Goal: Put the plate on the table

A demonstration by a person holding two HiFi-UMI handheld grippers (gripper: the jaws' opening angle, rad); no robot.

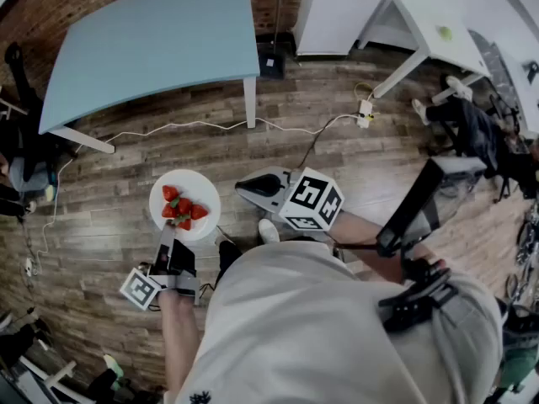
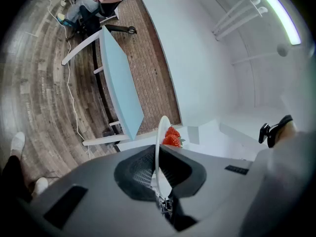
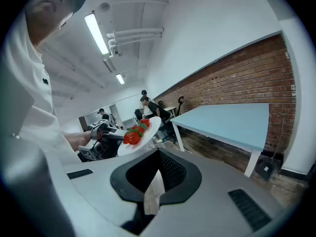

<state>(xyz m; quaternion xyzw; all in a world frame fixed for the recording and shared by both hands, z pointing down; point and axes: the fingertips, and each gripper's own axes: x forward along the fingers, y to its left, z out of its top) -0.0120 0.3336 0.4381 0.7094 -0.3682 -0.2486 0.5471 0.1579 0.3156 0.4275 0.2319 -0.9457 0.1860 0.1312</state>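
A white plate (image 1: 200,189) with several strawberries (image 1: 182,209) hangs above the wooden floor, in front of the light blue table (image 1: 160,36). My left gripper (image 1: 168,241) is shut on the plate's near rim. In the left gripper view the plate (image 2: 158,144) shows edge-on between the jaws, with the strawberries (image 2: 171,137) past it and the blue table (image 2: 121,88) beyond. My right gripper (image 1: 253,188) is beside the plate at its right, shut and holding nothing. In the right gripper view the plate (image 3: 144,135) and the blue table (image 3: 232,125) lie ahead.
A white cable (image 1: 194,126) runs across the floor below the blue table. A black box (image 1: 271,60) sits by its leg. A white table (image 1: 438,23) with a green ball (image 1: 444,33) stands at the back right. Chairs and people are at the room's edges.
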